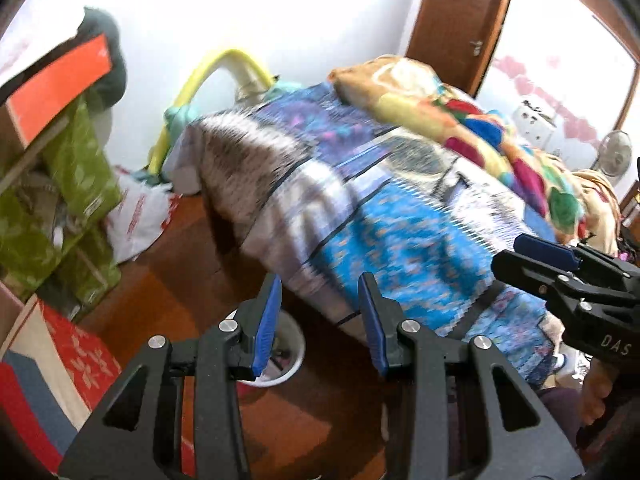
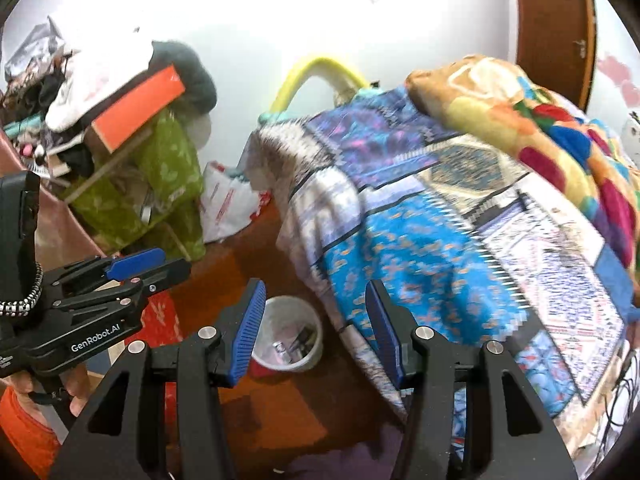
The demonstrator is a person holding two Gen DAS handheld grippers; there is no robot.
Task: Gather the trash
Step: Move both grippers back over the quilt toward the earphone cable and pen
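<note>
Both grippers hang over the wooden floor (image 2: 280, 412) beside a bed (image 2: 420, 240) draped in a blue and white patterned cover. The left gripper (image 1: 318, 322) has its jaws partly open, a clear gap between the blue pads, and nothing is held or touched; through that gap show the floor and the hanging edge of the bed cover. The right gripper (image 2: 316, 330) also stands partly open, its gap a little wider, and it too is empty and touches nothing. A white trash bin (image 2: 287, 334) stands on the floor close to the foot corner of the bed, with a few small dark items inside; in the right wrist view it lies below and between the pads, and in the left wrist view it sits partly hidden behind the left pad. A white plastic bag (image 1: 138, 216) lies on the floor near the wall, next to green boxes (image 1: 80, 168).
</note>
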